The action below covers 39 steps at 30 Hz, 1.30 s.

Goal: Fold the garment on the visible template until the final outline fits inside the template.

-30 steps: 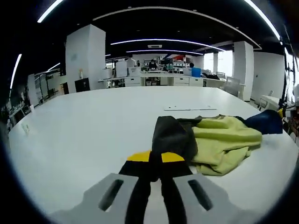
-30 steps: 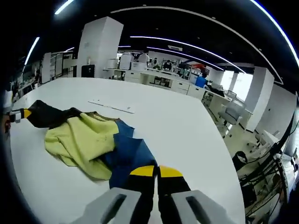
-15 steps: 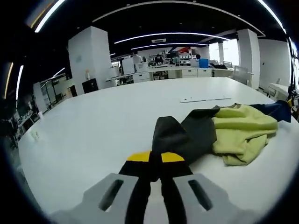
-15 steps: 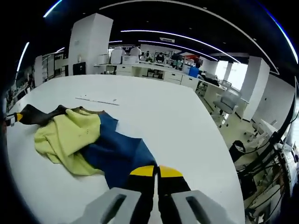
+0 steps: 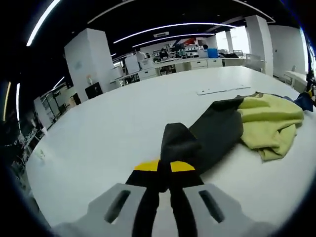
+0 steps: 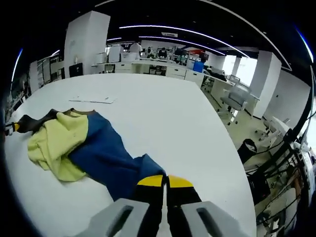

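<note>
Both grippers, left gripper (image 5: 165, 167) and right gripper (image 6: 165, 181), have jaws clamped on the garment (image 6: 94, 150); they should draw it out evenly and keep it low over the bench (image 6: 163, 118).

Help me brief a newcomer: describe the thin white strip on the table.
On the big white table, look just beyond the crumpled garment, on its far side. The strip lies flat there; unlike the yellow, blue and dark cloth, it is pale, straight and narrow.

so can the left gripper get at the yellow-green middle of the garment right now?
Probably not as things stand. The left gripper is shut on the garment's black end, so its jaws are occupied. The yellow-green section lies uncovered on the white table beyond, so nothing blocks the path once it lets go.
</note>
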{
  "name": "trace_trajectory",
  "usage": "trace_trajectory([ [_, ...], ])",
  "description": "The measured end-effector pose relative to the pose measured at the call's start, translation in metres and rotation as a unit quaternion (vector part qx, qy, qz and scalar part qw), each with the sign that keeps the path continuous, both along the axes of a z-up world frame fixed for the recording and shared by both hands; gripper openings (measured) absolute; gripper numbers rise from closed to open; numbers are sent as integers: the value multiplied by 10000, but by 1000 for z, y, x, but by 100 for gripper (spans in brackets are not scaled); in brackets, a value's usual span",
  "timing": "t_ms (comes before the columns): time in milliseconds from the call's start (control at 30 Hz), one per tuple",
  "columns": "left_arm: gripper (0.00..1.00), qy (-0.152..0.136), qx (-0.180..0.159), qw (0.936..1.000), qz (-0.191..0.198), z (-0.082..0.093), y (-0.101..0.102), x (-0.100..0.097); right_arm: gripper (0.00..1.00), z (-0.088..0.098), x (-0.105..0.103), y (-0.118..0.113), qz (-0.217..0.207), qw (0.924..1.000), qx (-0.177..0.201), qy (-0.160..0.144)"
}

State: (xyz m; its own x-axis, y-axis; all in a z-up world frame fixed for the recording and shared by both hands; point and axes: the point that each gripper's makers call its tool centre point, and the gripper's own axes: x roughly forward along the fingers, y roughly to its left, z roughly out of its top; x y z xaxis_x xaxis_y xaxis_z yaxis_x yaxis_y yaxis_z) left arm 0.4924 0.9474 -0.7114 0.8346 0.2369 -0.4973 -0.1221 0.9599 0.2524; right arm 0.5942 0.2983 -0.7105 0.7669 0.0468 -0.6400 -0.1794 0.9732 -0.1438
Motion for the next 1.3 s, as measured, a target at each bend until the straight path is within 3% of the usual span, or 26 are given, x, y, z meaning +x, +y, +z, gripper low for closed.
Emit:
trace_trajectory([
  [233, 2, 354, 354, 9987, -90, -11, 22, 5, 0, -9, 6, -20, -37, 9998, -65, 187],
  [400, 2, 459, 442, 9979, -96, -13, 32, 11, 0, -13, 13, -31, 34, 9993, -216, 289],
  [733, 2, 606, 462, 9971, -33, -7, 32, -1, 0, -19, 18, -35, 68, 9983, -303, 484],
  [1000, 5, 730, 447, 9963, -93, -13, 34, -10, 0, -22, 17, -36, 29, 9985, -224, 508],
  [1067, 10, 692, 446, 9965, -111, -12, 33, -10, 0, -22, 17, -35, 21, 9988, -156, 466],
  [1167, 26, 625, 481, 9967, -164, -8, 31, -9, 0, -20, 17, -34, 62, 9991, -121, 407],
  [1233, 37, 541, 461, 9973, -197, -4, 28, -8, 10, -18, 16, -34, 15, 9992, -48, 390],
  [1300, 46, 440, 418, 9977, -288, 0, 23, -6, 27, -15, 16, -30, 23, 9994, 89, 331],
])
